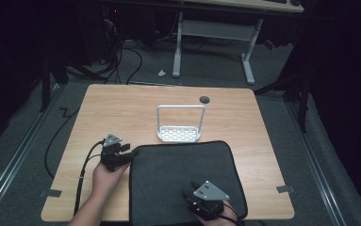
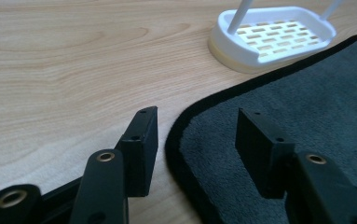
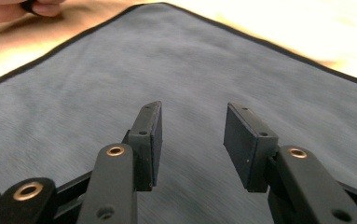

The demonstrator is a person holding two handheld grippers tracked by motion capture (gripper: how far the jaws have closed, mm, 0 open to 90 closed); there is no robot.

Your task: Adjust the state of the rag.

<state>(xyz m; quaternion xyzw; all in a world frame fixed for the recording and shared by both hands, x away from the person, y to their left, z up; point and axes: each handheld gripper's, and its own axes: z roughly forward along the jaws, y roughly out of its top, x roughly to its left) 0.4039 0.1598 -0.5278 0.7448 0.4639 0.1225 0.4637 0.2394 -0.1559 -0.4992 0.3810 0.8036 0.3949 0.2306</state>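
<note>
With my left gripper spread astride the dark mat's left far corner at the table's near edge and my right gripper spread over it, a careless pinch could rumple it.

Both hand-held grippers, left and right, gape, nothing between

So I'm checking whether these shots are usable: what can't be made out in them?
- High view: the right gripper jaws sit under its own grey plate, so their opening is hidden there.
- High view: the mat near edge is cut off by the bottom border.
- High view: the dark disc on the table is too small to identify.
- Left gripper view: the rack handle is cut by the top edge.
- Right gripper view: the far table is blurred and overexposed.
</note>
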